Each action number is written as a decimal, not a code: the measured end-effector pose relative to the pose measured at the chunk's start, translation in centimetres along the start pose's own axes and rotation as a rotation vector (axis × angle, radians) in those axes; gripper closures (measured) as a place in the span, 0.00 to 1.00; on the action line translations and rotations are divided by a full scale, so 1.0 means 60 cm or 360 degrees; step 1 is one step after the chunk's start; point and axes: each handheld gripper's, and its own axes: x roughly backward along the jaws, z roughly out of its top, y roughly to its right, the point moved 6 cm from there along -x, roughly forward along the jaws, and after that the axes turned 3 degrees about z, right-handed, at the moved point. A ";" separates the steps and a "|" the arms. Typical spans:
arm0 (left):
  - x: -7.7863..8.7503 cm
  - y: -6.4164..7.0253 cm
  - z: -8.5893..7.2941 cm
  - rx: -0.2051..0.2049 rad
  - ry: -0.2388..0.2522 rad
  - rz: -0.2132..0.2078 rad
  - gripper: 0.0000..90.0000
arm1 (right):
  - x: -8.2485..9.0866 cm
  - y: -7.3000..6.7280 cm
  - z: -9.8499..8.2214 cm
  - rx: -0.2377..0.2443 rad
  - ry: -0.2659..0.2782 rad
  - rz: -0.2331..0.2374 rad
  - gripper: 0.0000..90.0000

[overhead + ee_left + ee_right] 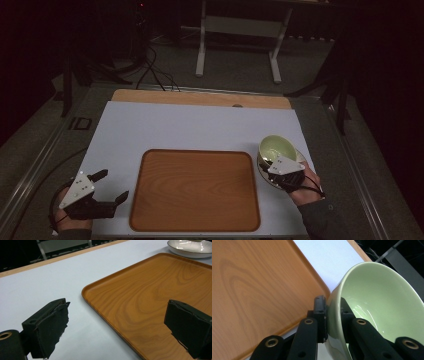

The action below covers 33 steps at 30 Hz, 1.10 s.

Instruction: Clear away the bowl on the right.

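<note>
A pale green bowl [276,148] hangs tilted above a white plate [263,172] at the table's right edge. My right gripper [274,161] is shut on the bowl's rim; in the right gripper view one jaw presses the outside and the other the inside of the bowl [382,302]. A wooden tray [195,190] lies bare in the middle of the table, just left of the bowl. My left gripper [111,186] rests at the front left, open, its fingers [50,325] spread with nothing between them, pointing toward the tray [140,295].
A white mat [200,125] covers the tabletop, with a wooden strip [200,97] along its far edge. Beyond the table stand a white desk frame [240,30] and cables [155,70] on the dark floor. The white plate [190,248] sits past the tray's far corner.
</note>
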 end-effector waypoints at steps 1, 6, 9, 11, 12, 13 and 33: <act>0.000 0.000 0.000 0.0001 0.0000 0.0000 0.06 | 0.000 0.000 0.002 0.0004 0.0006 0.0000 0.90; 0.000 -0.001 0.000 0.0006 0.0000 0.0004 0.06 | -0.002 -0.003 0.012 0.0007 0.0024 0.0005 0.90; 0.000 -0.001 0.000 0.0008 0.0001 0.0004 0.06 | -0.003 -0.004 0.016 0.0009 0.0032 0.0008 0.90; 0.000 -0.001 0.000 0.0009 0.0002 0.0004 0.06 | -0.005 -0.006 0.022 0.0017 0.0041 0.0012 0.90; 0.000 -0.001 0.000 0.0009 0.0005 0.0004 0.06 | -0.006 -0.007 0.024 0.0020 0.0047 0.0016 0.90; 0.000 -0.001 0.000 0.0009 0.0005 0.0004 0.06 | -0.006 -0.008 0.026 0.0025 0.0049 0.0018 0.90; 0.000 -0.003 0.000 0.0018 0.0007 0.0009 0.06 | -0.016 -0.024 0.064 0.0090 0.0096 0.0056 0.90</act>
